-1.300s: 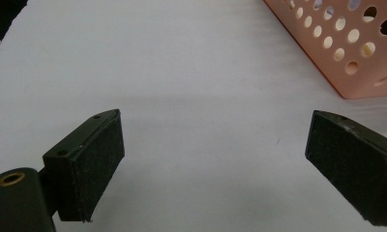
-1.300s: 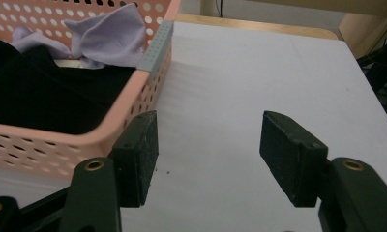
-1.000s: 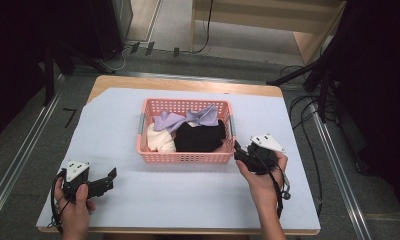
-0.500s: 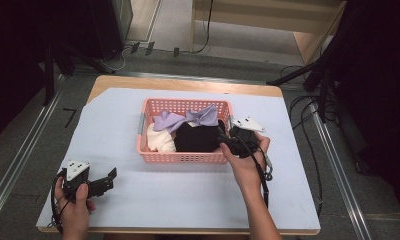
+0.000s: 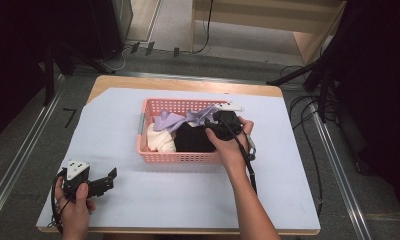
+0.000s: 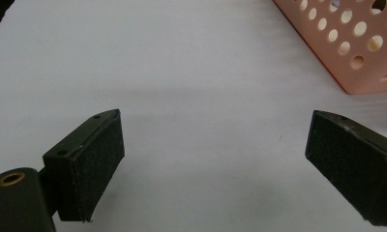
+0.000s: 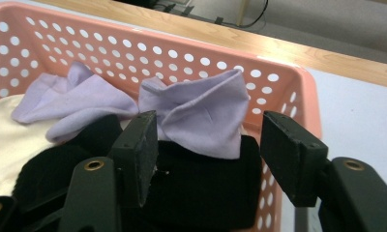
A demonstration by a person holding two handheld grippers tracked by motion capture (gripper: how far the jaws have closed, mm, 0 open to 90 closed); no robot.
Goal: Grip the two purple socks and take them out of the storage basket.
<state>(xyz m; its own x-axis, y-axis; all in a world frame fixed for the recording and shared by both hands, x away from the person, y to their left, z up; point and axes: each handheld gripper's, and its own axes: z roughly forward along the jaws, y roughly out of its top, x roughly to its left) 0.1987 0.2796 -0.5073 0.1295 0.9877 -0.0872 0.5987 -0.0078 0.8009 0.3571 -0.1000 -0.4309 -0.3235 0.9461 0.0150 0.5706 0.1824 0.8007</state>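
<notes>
Pale sheeting covers a wooden surface (image 5: 113, 125) whose bare timber edge shows along the far side, with dark cables trailing over the grey floor beyond it. At mid-surface sits a salmon-pink plastic basket (image 5: 153, 156), rectangular, its walls punched with rows of round holes. Inside lie soft folded cloths: a cream cloth (image 5: 159, 141) at the left, a black cloth (image 5: 193, 140) at the near right, and a lilac cloth (image 5: 174, 120), crumpled and bow-like, draped across the far side and partly over the black one.

A person's right hand (image 5: 233, 145) reaches over the basket's right end, carrying the right tongs (image 7: 208, 145) down among the cloths. Seen along those tongs, the two black padded jaws stand parted on either side of a hanging fold of lilac cloth, above the black cloth, gripping nothing. The basket's perforated far wall rises close behind.

Near the surface's near left corner, the left hand (image 5: 73, 200) holds the left tongs (image 6: 213, 159) low over bare sheeting, jaws spread wide and empty, well apart from the basket, whose near corner edges in at the upper right of the left gripper view.
</notes>
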